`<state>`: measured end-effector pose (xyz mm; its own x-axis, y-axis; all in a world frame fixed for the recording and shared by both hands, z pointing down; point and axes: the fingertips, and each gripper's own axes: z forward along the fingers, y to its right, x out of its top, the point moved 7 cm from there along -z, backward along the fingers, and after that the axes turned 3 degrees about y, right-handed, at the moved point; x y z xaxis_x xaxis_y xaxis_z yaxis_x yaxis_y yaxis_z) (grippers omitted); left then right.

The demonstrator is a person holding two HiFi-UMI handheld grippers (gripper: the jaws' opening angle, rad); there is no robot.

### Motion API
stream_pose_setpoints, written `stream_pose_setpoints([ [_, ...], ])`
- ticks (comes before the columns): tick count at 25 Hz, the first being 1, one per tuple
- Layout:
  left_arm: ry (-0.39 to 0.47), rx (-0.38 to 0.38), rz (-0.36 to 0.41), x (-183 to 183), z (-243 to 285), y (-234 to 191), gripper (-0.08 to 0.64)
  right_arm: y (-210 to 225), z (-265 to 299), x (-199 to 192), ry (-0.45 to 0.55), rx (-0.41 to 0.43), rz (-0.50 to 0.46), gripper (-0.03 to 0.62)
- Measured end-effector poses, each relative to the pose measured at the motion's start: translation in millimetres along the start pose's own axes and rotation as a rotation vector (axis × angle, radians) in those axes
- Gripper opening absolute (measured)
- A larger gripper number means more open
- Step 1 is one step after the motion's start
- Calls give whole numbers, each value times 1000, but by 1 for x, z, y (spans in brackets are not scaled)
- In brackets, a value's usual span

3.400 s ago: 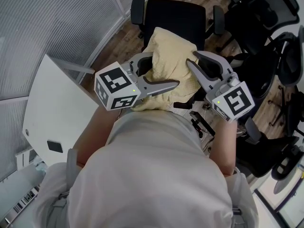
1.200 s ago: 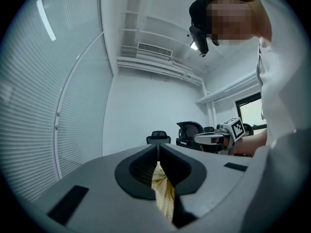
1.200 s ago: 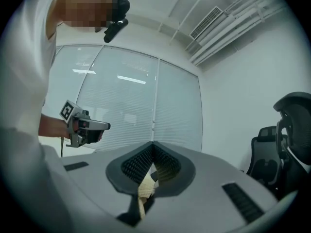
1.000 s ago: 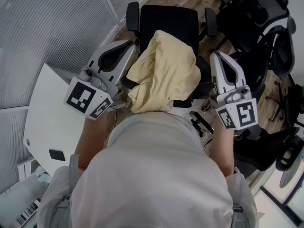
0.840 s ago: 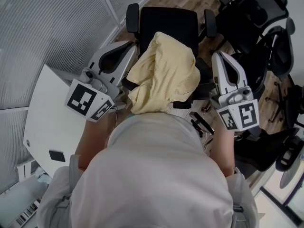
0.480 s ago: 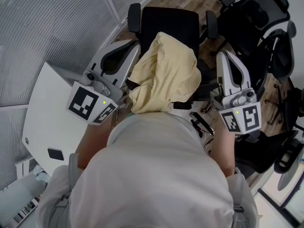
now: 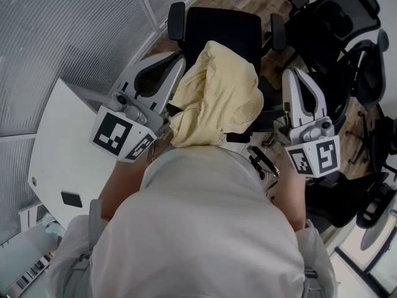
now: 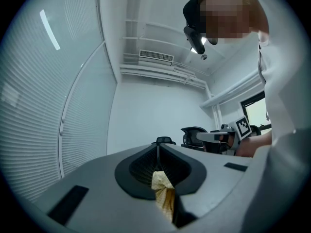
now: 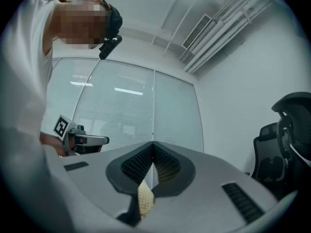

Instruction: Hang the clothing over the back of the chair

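- The yellow clothing (image 7: 217, 95) lies bunched over the back of the black chair (image 7: 220, 27), at the centre of the head view. It hangs there by its own weight, so the hanging looks done.
- The left gripper (image 7: 177, 59) is just left of the cloth, jaws pressed together.
- The right gripper (image 7: 293, 74) stands clear at right, likewise closed.
- A yellow sliver (image 8: 164, 191) shows at each jaw root; whether it is snagged cloth, I cannot tell.
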<state>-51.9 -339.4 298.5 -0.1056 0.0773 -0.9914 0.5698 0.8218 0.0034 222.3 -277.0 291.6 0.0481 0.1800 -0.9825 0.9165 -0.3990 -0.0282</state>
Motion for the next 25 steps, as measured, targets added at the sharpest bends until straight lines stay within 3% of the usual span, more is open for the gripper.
stream_pose_setpoints([
  [25,-11,7,-11,-6,1,-3,29,1,-1,-2,-1,-11,7,21],
])
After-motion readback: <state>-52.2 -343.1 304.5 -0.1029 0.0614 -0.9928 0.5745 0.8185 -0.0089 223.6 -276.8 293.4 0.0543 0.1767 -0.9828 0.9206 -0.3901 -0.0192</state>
